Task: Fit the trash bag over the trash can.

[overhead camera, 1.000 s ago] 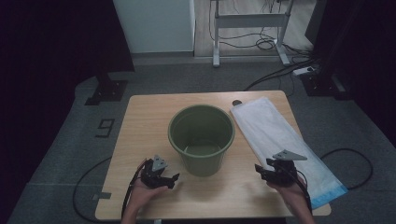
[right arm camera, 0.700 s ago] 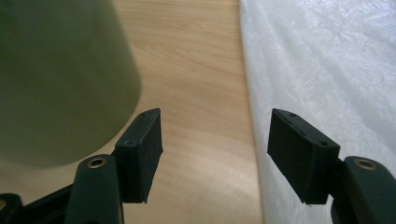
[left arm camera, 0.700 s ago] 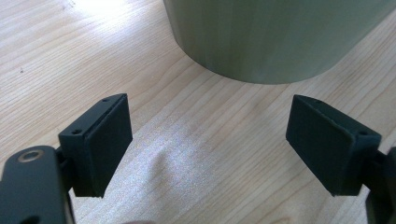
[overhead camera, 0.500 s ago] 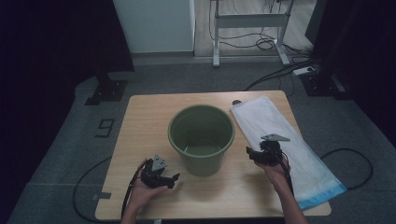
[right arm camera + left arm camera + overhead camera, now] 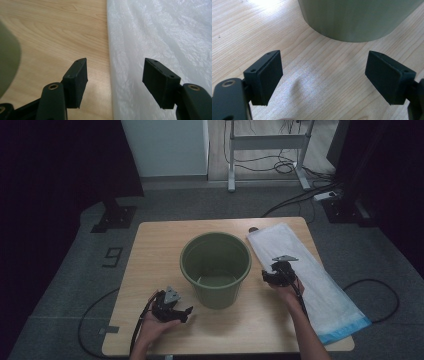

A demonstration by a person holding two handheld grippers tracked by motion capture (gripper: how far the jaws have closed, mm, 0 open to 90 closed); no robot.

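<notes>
Nearest the person, the left gripper is resting low over the worktop just in front of the green bucket, its fingers spread and grasping nothing; bare wood is showing between them in the left gripper view. On the other side of the bucket, the right gripper is hovering at the near edge of the white plastic bag, which is lying flat on the worktop to the right of the bucket. Its fingers have just been closing a little yet are standing apart, one over wood, one over the bag, with the bag's edge running between them and nothing pinched.

The step in hand looks like the approach to picking up the bag. The next move probably calls for lowering the right gripper until the fingers straddle the thin edge, then clenching on it; the film lies flat, so catching it may need a scooping angle.
</notes>
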